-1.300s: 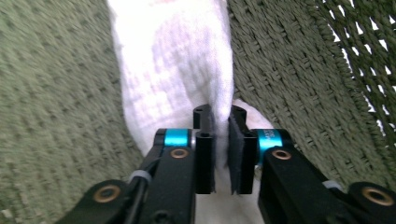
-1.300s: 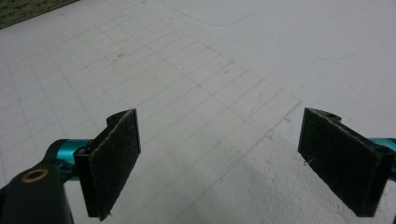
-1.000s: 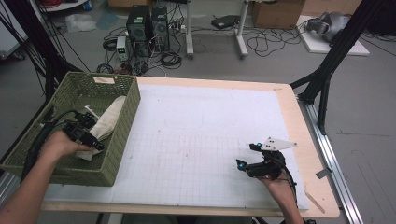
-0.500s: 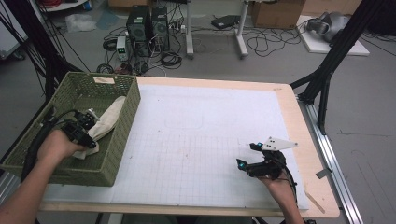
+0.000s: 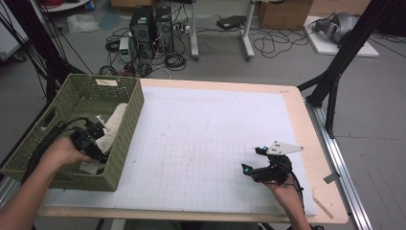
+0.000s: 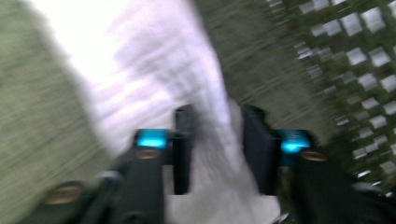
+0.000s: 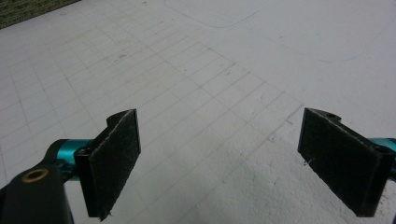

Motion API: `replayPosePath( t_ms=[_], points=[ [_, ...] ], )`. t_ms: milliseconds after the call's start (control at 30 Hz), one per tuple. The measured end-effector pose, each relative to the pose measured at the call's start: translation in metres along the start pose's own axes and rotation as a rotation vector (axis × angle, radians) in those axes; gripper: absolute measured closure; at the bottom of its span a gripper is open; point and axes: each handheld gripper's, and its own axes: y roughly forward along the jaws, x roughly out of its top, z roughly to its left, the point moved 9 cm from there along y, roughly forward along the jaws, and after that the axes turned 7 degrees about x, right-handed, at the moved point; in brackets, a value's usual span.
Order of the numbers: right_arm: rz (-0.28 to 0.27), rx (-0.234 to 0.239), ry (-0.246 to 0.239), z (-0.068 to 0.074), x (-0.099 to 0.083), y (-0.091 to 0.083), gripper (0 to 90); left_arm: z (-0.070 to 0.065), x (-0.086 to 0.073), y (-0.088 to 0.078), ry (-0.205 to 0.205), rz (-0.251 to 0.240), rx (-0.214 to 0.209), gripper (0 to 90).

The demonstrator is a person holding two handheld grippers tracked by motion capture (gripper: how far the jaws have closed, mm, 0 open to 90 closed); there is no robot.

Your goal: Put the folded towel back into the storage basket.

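Woven green basket (image 5: 125, 143); soft white cloth (image 5: 113, 130)

Basket (image 5: 125, 125) sits at the mat's (image 5: 210, 143) 9 o'clock edge, cloth (image 5: 112, 130) inside it. Left gripper (image 5: 93, 136) in the basket on the cloth; right gripper (image 5: 253, 160) at 5 o'clock.

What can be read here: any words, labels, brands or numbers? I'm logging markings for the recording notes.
None can be read.
Pale tag on the green basket: too small to read.
White mat: a printed grid and an outline, no letters or numbers.
Computer towers on the floor: no brand legible.
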Motion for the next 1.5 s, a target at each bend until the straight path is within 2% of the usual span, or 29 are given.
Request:
replayPosePath(
  t_ms=[133,300,400,500,567,633,767,833,933,1033,1067,1167,1233,1267,1333,1400,1500],
  points=[
    [-0.001,-0.002,0.003,-0.001,0.000,-0.001,12.4,0.011,0.007,-0.012,-0.050,-0.091,-0.001,49.9],
    [0.001,-0.002,0.003,-0.001,0.000,0.000,12.5,0.020,0.015,-0.029,-0.093,-0.241,-0.023,49.5],
    [0.000,-0.003,0.006,-0.001,0.000,-0.001,12.5,0.025,0.015,-0.033,-0.111,-0.269,-0.036,50.1],
    [-0.004,-0.005,0.003,-0.001,0.000,-0.002,12.5,0.034,0.011,-0.036,-0.135,-0.299,-0.020,51.8],
    [-0.004,-0.006,0.005,-0.002,0.000,-0.002,12.5,0.045,0.004,-0.033,-0.154,-0.282,0.035,53.7],
    [-0.003,-0.005,0.004,-0.002,0.000,-0.001,12.5,0.051,-0.005,-0.023,-0.168,-0.233,0.051,53.3],
    [0.000,-0.004,0.003,-0.001,0.000,0.000,12.5,0.058,-0.017,-0.004,-0.160,-0.131,0.106,50.9],
    [0.003,-0.003,0.001,-0.001,-0.001,0.000,12.6,0.057,-0.020,0.002,-0.155,-0.095,0.108,49.6],
    [-0.003,-0.001,-0.002,-0.001,0.000,0.000,13.2,0.056,-0.021,0.006,-0.160,-0.082,0.087,50.0],
    [-0.006,0.001,-0.001,0.000,0.001,0.000,13.4,0.054,-0.023,0.012,-0.180,-0.083,0.040,53.6],
    [-0.007,0.000,-0.004,-0.001,0.001,0.000,13.4,0.051,-0.023,0.014,-0.180,-0.084,0.015,58.0],
    [-0.012,0.000,-0.003,-0.001,0.002,-0.001,13.5,0.048,-0.023,0.016,-0.186,-0.090,-0.025,69.2],
    [-0.010,0.000,0.000,0.000,0.002,0.000,13.5,0.048,-0.023,0.016,-0.177,-0.095,-0.024,78.1],
    [-0.010,0.000,0.001,0.000,0.002,0.000,13.5,0.048,-0.023,0.016,-0.172,-0.096,-0.019,82.3],
    [-0.012,0.000,-0.005,0.000,0.003,0.000,13.5,0.049,-0.023,0.014,-0.166,-0.092,0.004,84.9],
    [-0.015,-0.002,0.001,0.000,0.003,-0.001,13.6,0.054,-0.026,0.011,-0.163,-0.083,0.062,85.6],
    [-0.020,-0.003,0.005,-0.001,0.003,-0.002,13.6,0.059,-0.026,0.006,-0.168,-0.096,0.118,85.8]
  ],
)
